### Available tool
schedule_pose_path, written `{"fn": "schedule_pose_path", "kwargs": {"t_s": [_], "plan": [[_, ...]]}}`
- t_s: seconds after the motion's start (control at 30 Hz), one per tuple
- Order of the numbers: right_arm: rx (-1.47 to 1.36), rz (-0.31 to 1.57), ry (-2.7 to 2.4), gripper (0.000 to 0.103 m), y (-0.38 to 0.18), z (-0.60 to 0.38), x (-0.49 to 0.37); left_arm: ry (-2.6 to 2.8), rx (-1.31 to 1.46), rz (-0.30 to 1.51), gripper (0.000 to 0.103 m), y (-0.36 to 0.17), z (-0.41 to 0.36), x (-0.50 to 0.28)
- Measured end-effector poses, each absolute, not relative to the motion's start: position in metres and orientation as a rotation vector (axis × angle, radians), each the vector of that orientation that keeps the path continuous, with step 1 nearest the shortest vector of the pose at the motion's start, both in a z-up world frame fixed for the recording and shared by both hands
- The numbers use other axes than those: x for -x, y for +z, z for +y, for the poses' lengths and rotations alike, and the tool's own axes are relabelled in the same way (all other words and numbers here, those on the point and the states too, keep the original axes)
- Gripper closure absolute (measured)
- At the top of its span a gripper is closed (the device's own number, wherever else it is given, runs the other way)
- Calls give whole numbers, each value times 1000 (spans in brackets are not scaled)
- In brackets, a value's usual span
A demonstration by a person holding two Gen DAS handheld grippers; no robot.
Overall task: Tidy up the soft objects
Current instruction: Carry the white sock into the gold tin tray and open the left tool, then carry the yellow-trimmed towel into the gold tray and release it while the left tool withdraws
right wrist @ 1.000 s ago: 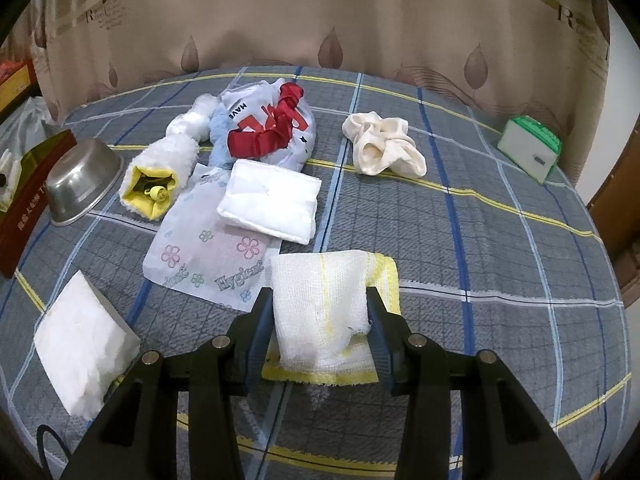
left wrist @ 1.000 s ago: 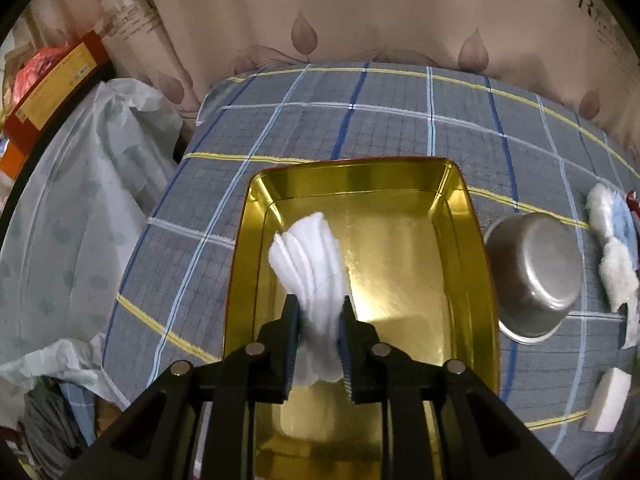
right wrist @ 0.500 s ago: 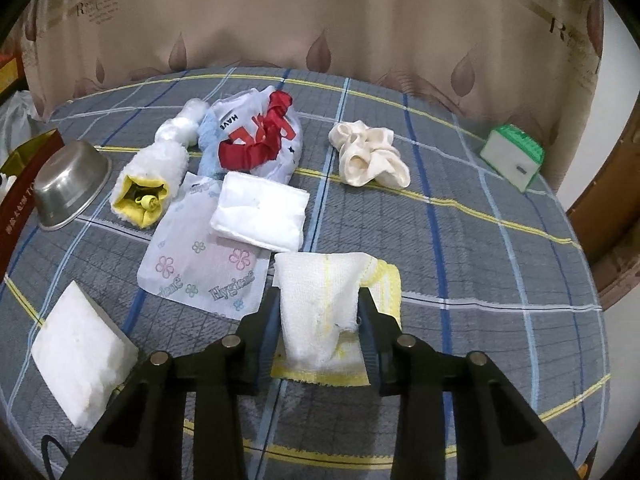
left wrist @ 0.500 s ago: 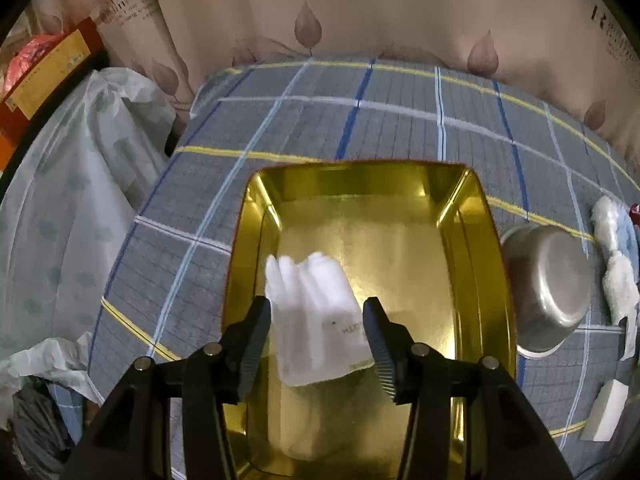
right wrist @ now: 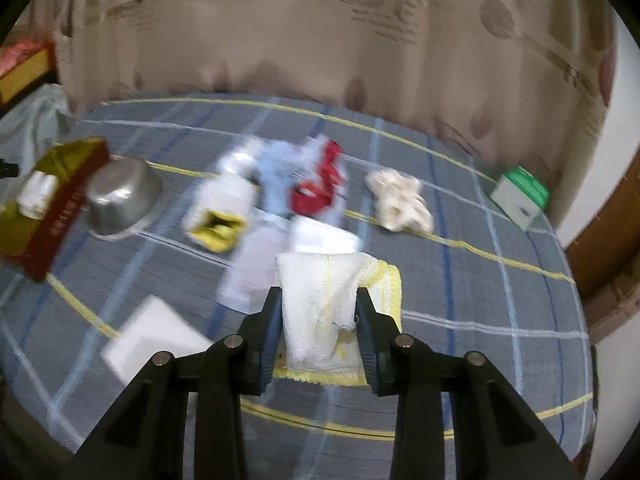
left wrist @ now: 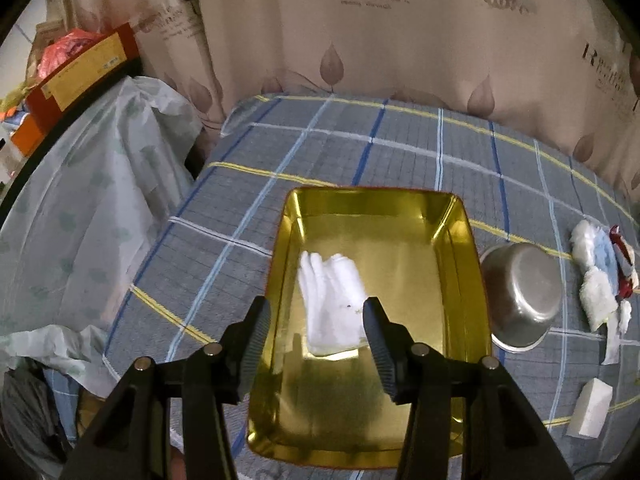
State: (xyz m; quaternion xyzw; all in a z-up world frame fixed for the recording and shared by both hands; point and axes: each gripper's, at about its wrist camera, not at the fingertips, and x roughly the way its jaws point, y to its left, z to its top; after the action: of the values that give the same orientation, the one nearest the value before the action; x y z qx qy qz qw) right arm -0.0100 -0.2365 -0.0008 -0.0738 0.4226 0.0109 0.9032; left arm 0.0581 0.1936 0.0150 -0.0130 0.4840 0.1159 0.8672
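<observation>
- While the left tool [left wrist: 316,320] is hanging with its jaws spread wide and nothing between them, a white folded cloth [left wrist: 334,300] is lying on the floor of the gold tray [left wrist: 460,280], so by my reading one soft item is already sorted.
- That white folded cloth is lying flat toward the tray's left wall, its long axis running near to far along the tray, with the layered end pointing away and slightly left.
- Over on the right, the right tool [right wrist: 318,316] is pinching a white gauze cloth with yellow trim [right wrist: 316,304] between its jaws; the cloth is bunching upward, its long axis rising roughly upright and fanning wider at the top, while its yellow-edged lower part is trailing near the plaid tabletop [right wrist: 480,280]; whether it is touching, I cannot tell.
- Just left of it, a white sponge block [right wrist: 154,340] is waiting on the tabletop, untouched.
- Farther out, a flat white packet [right wrist: 324,238], a white roll with a yellow end [right wrist: 224,208], a red-and-white bag [right wrist: 316,184] and a cream scrunched cloth [right wrist: 400,200] are sitting unsorted, much of that view being blurred.
- An upturned steel bowl [left wrist: 520,296] is resting just beside the tray's right wall.
- Judging from this, most of the sorting is remaining to be done.
</observation>
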Motion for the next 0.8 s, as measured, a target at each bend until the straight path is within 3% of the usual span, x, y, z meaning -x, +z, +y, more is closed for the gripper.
{"fn": "schedule_pose_path", "kwargs": {"t_s": [0.8], "plan": [[273,824,634,71,25,26,-13,365,112,966,54,42,249,-27]]}}
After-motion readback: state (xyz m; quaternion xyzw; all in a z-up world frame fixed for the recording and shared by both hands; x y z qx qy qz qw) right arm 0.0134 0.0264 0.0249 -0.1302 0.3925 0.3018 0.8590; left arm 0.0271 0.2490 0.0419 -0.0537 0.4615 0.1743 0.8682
